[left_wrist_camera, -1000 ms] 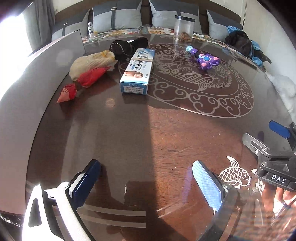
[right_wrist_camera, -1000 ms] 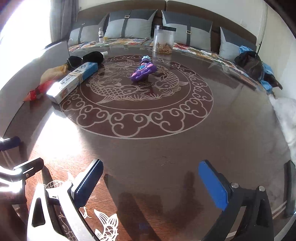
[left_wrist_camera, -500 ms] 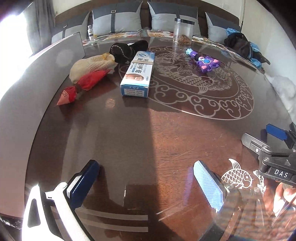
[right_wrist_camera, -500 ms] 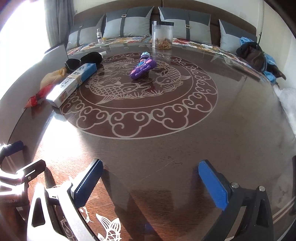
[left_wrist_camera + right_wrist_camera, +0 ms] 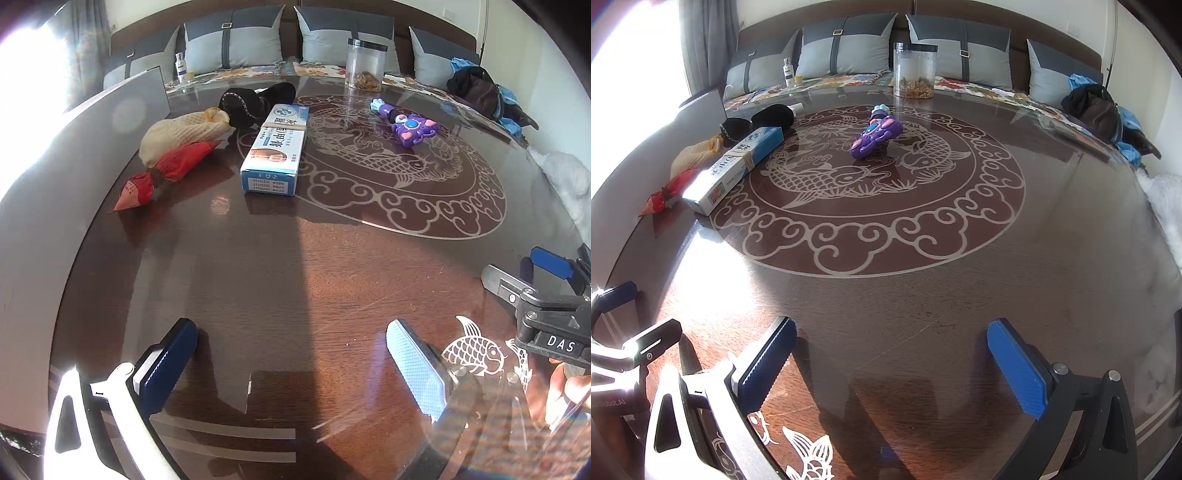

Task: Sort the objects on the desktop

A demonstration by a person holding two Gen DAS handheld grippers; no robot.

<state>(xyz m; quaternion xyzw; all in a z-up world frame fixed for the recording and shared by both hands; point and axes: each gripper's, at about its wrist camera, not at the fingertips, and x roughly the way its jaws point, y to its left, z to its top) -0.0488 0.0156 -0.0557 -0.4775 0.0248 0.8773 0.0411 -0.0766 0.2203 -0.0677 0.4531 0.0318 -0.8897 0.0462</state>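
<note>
On the dark round glass table (image 5: 280,266) lie a blue-and-white carton (image 5: 275,149) (image 5: 735,168), a red pouch (image 5: 168,171) (image 5: 666,190), a cream mesh bag (image 5: 181,134) (image 5: 694,155), a black pouch (image 5: 255,101) (image 5: 757,120) and a purple toy (image 5: 406,123) (image 5: 875,134). A clear jar (image 5: 365,62) (image 5: 914,70) stands at the far edge. My left gripper (image 5: 291,345) is open over the near table, empty. My right gripper (image 5: 892,349) is open too, empty, far short of the toy. The right gripper also shows at the right edge of the left wrist view.
A grey panel (image 5: 55,177) rises along the table's left side. Behind the table runs a sofa with grey cushions (image 5: 846,44), a small white bottle (image 5: 788,72) and dark clothes (image 5: 1097,107). White fabric (image 5: 1161,199) lies at the right.
Both grippers have edged slightly forward and tilted up, so the objects sit a little lower in each view. Jaws stayed open. No object moved.
</note>
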